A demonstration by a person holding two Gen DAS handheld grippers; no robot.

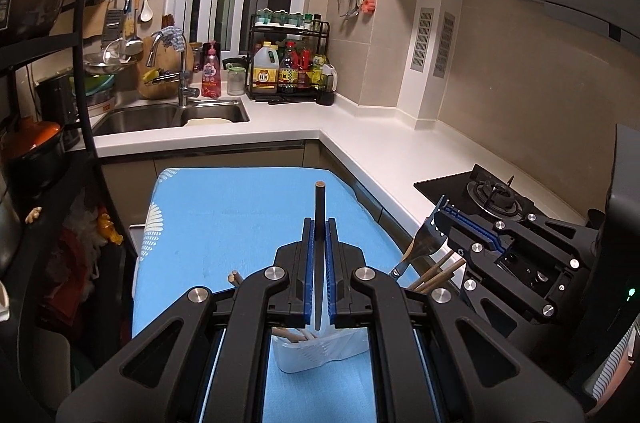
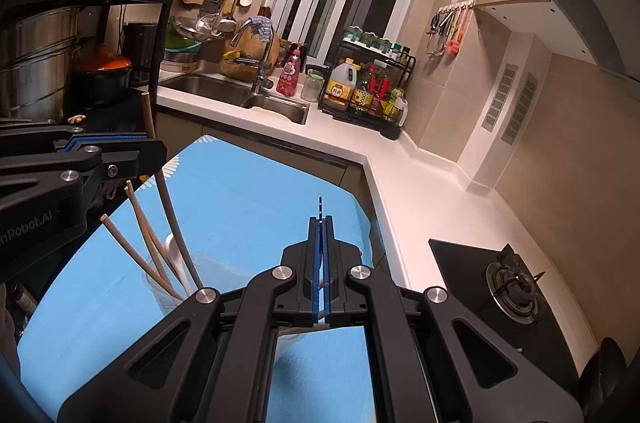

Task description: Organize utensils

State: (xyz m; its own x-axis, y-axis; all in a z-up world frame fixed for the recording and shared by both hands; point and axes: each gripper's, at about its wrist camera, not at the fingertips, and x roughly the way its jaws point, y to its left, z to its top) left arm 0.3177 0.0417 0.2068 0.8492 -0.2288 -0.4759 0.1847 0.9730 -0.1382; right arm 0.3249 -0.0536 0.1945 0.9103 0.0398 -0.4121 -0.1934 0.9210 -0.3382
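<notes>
Chopstick (image 1: pixel 319 211) clamped upright in the left gripper (image 1: pixel 319 227), above the clear plastic holder (image 1: pixel 316 353) near the blue cloth's (image 1: pixel 208 223) front edge.
Lower it straight so the thin round stick clears the wooden ones already inside; the right gripper (image 2: pixel 321 223) pinches a flat fork (image 1: pixel 426 243) just beside it.

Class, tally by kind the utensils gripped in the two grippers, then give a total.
Chopstick, in the left gripper: 1
Fork, in the right gripper: 1
Total: 2
</notes>
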